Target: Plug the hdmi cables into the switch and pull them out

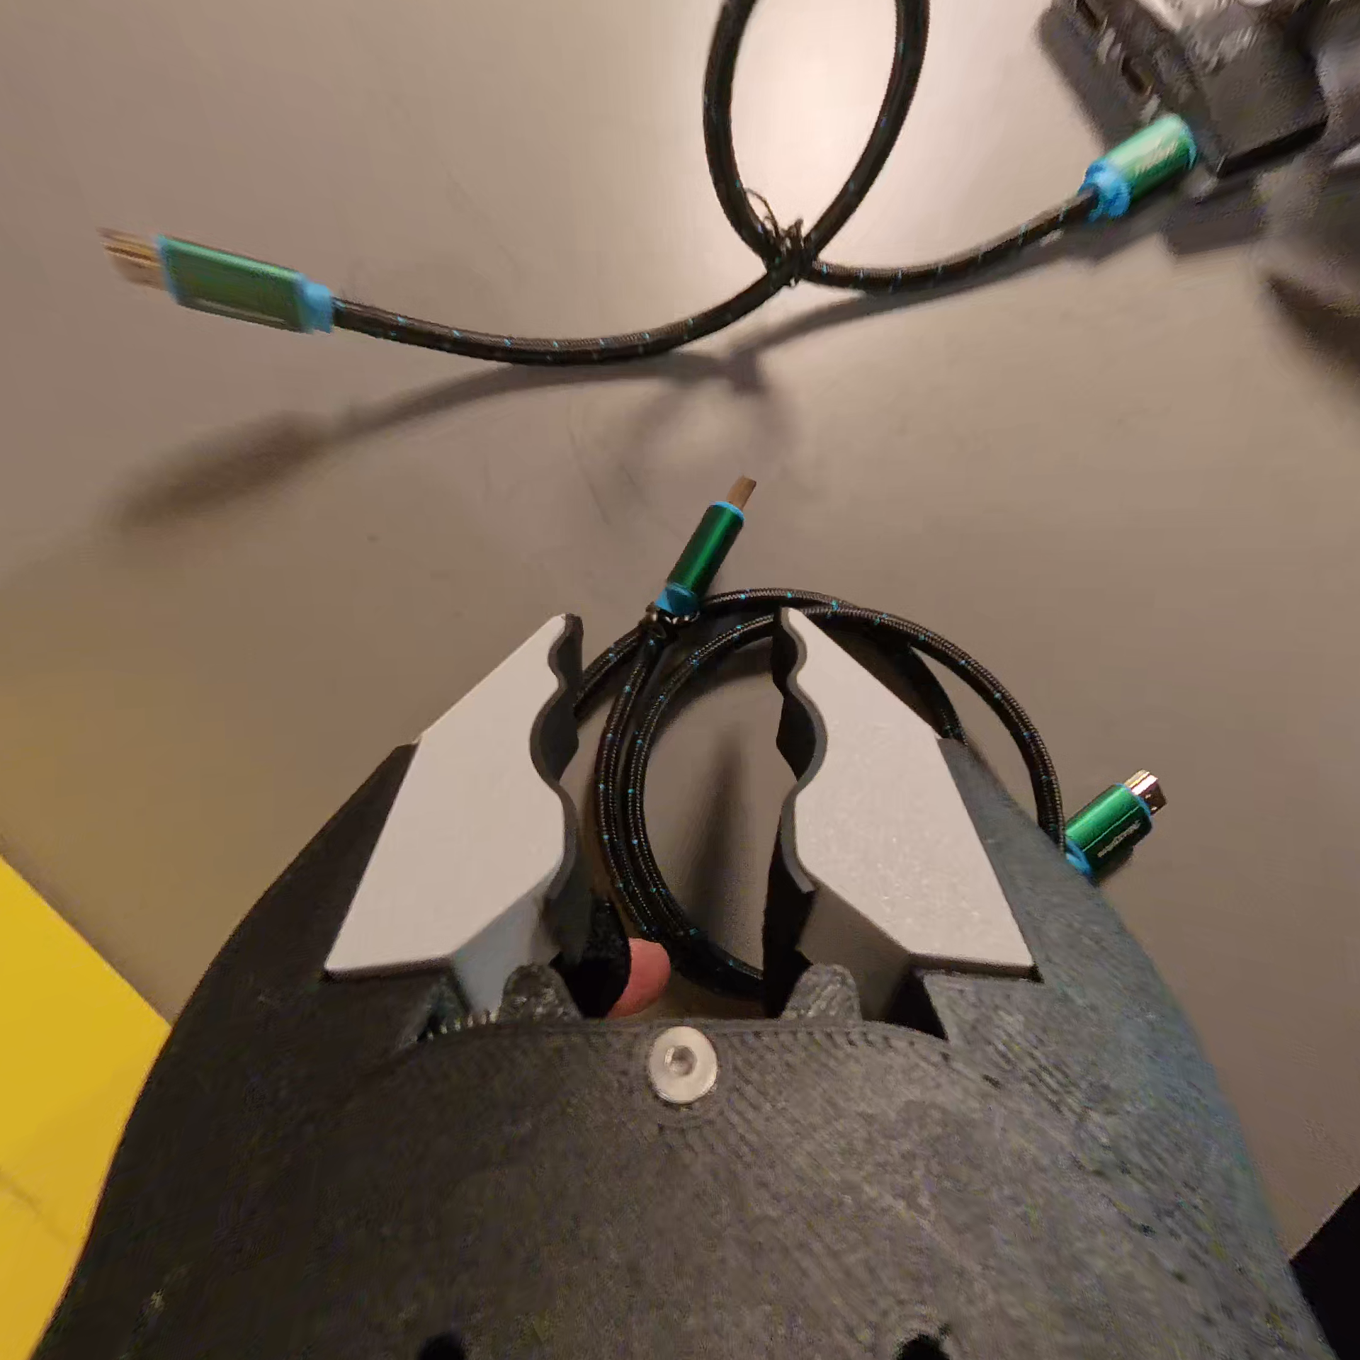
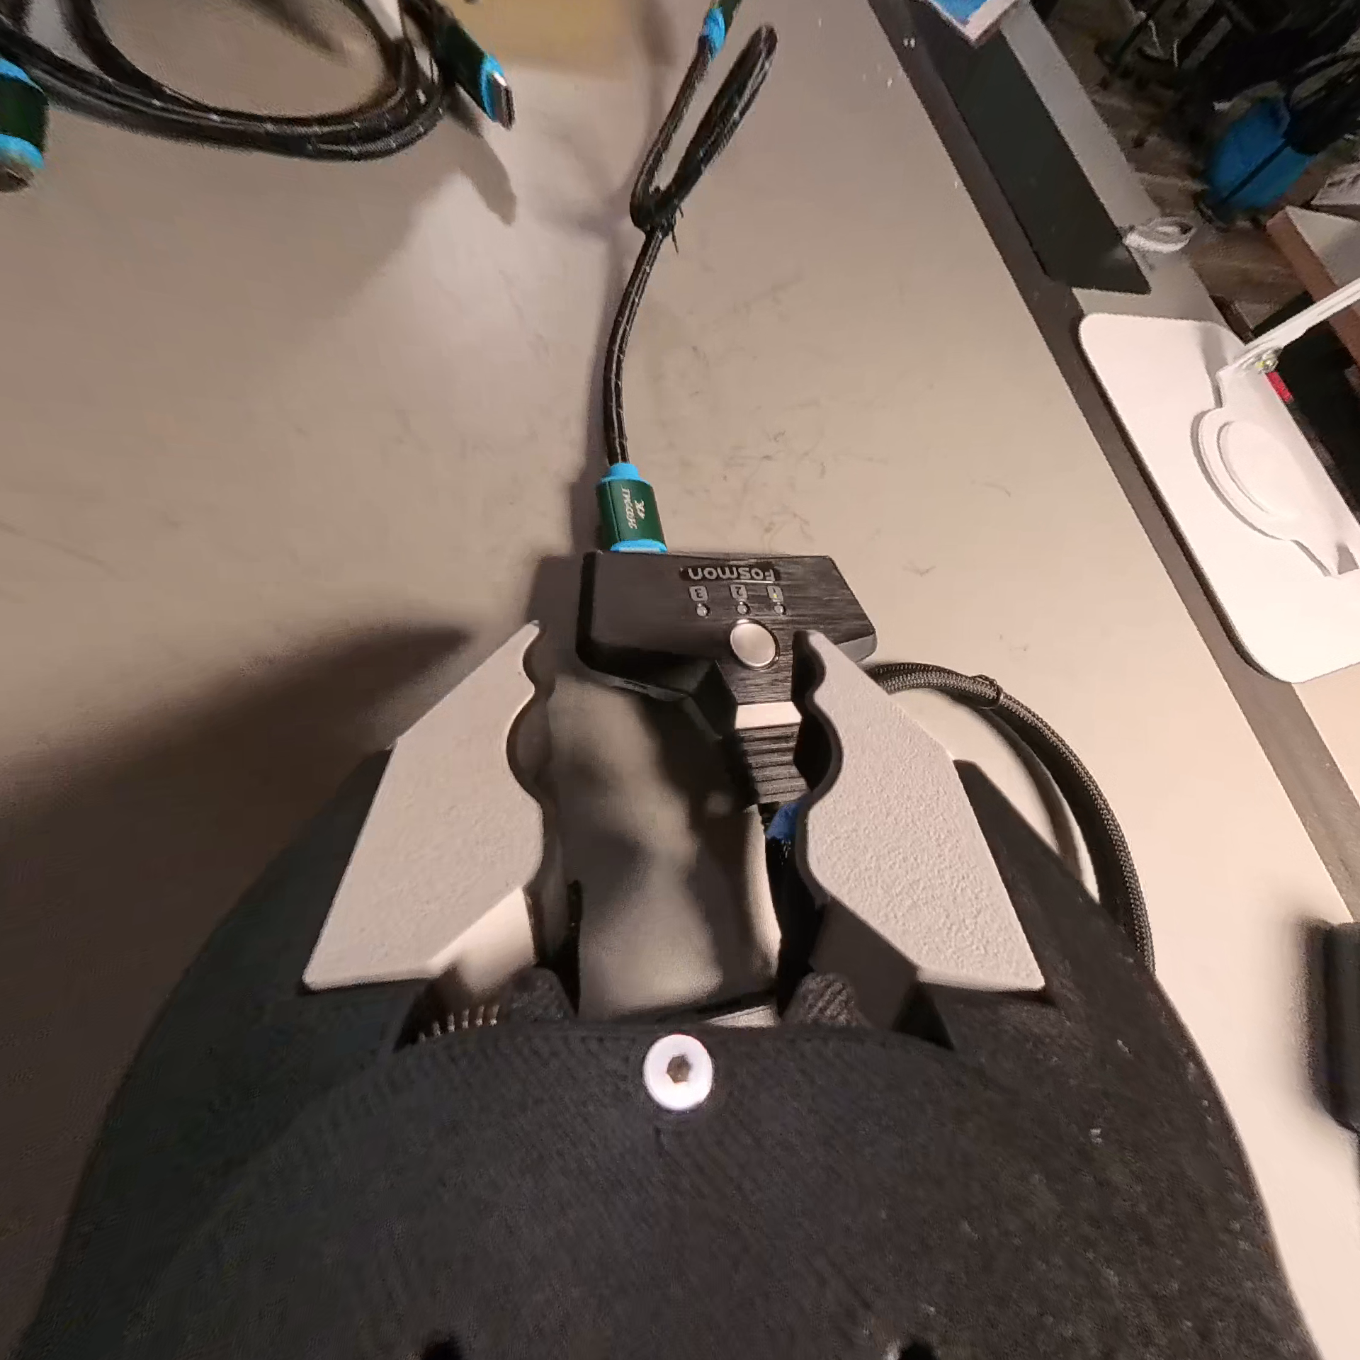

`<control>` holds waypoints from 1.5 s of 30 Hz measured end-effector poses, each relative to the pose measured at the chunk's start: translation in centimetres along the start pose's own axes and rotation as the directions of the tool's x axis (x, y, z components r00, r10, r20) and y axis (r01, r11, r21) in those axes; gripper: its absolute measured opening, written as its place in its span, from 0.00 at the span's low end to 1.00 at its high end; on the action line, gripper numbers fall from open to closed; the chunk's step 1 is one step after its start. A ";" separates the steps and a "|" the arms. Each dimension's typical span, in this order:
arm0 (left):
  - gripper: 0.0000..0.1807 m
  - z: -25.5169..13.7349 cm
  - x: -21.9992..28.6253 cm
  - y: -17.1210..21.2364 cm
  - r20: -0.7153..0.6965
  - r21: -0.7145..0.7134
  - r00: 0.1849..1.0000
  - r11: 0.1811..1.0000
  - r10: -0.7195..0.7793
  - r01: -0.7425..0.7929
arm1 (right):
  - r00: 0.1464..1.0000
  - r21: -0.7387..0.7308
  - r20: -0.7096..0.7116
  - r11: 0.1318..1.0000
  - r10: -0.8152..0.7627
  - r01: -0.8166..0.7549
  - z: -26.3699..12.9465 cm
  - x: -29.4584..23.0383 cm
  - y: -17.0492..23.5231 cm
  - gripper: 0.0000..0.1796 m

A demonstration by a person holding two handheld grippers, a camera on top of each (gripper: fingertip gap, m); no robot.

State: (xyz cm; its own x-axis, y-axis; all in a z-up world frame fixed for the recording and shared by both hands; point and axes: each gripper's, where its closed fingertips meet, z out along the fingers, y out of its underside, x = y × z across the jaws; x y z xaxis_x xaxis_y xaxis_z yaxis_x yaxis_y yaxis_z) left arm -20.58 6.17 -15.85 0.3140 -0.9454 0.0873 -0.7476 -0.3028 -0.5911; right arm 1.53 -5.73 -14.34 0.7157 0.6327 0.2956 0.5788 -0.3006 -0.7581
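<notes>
The black HDMI switch (image 2: 706, 600) lies on the beige table with its narrow rear part between the tips of my right gripper (image 2: 666, 644). The jaws stand wide apart; only the right finger (image 2: 846, 736) touches the switch's ribbed tail. One braided cable's green plug (image 2: 629, 511) sits in the switch's far side. In the left wrist view the switch (image 1: 1177, 81) is blurred at top right with that plug (image 1: 1141, 162) in it, and the cable's free plug (image 1: 235, 280) hovers at left. My left gripper (image 1: 677, 633) is open over a second, coiled cable (image 1: 625, 773).
The coiled cable's two green plugs (image 1: 706, 552) (image 1: 1111, 824) point away. A yellow surface (image 1: 59, 1030) is at lower left. More cables (image 2: 294, 125) lie at the far left. A white flat base (image 2: 1214, 456) and the dark table edge (image 2: 1030, 184) are on the right. Some 25 cm of space lies between my two pairs of fingers.
</notes>
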 end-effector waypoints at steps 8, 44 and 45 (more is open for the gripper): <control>0.10 0.7 2.4 -1.1 -0.095 0.038 0.993 0.997 0.067 -0.063 | 0.998 0.059 0.049 0.997 -0.048 0.045 0.0 -1.7 -1.3 0.36; 0.09 0.1 19.9 -9.1 -0.663 0.428 0.697 0.902 0.275 0.051 | 0.918 0.413 0.396 0.888 0.023 -0.201 -3.8 -6.8 -8.9 0.07; 0.11 -0.1 19.1 -9.3 -0.645 0.442 0.713 0.895 0.274 0.056 | 0.914 0.419 0.404 0.881 0.034 -0.218 -4.0 -6.6 -8.9 0.07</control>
State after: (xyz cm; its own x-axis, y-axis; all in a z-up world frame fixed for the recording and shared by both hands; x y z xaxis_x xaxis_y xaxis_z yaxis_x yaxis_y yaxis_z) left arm -7.66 -9.10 -8.61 -0.3583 -0.8351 0.4173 -0.3928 -0.2707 -0.8789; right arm -6.81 -10.06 -7.20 0.5160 0.8565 0.0098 0.1906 -0.1036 -0.9762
